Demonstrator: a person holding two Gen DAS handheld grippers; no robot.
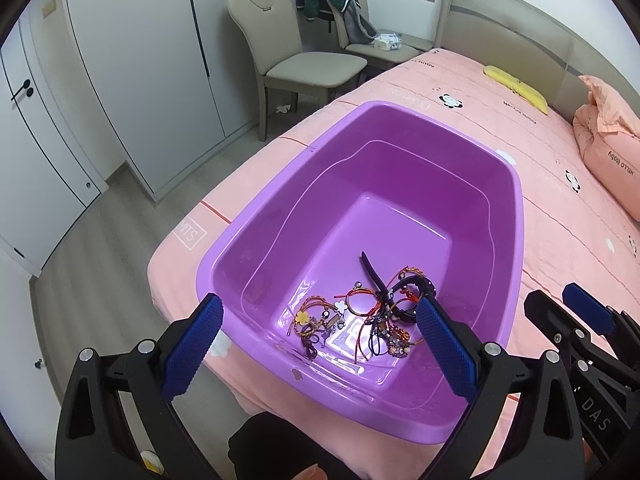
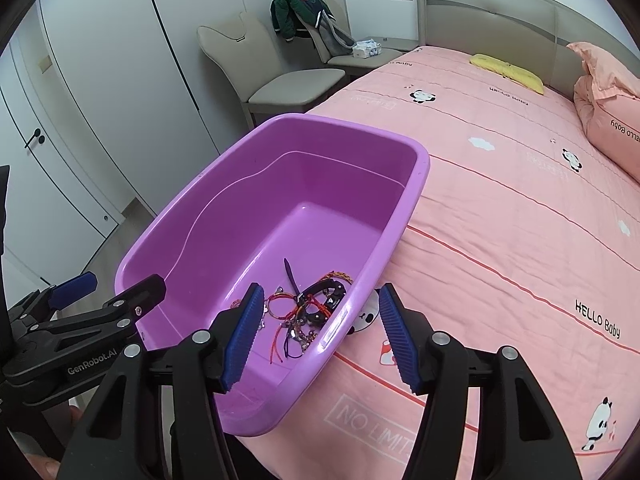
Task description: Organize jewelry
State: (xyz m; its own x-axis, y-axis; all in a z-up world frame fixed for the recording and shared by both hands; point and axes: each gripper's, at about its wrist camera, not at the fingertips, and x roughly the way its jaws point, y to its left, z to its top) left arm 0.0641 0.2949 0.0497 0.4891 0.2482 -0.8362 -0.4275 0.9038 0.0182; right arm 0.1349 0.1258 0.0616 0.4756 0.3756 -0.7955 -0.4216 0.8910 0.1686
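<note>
A purple plastic tub stands on the pink bed near its foot corner. In its near end lies a tangle of jewelry: red and orange cord bracelets, charms, a black band and a dark hair clip. The same jewelry shows in the right wrist view inside the tub. My left gripper hangs open over the tub's near rim, nothing between its blue pads. My right gripper is open too, straddling the tub's right wall above the pile, holding nothing.
The pink bedspread with panda prints stretches to the right, with a yellow pillow and folded pink duvet at the headboard. Two beige chairs, one draped with a green jacket, stand beyond the bed. White wardrobe doors line the left.
</note>
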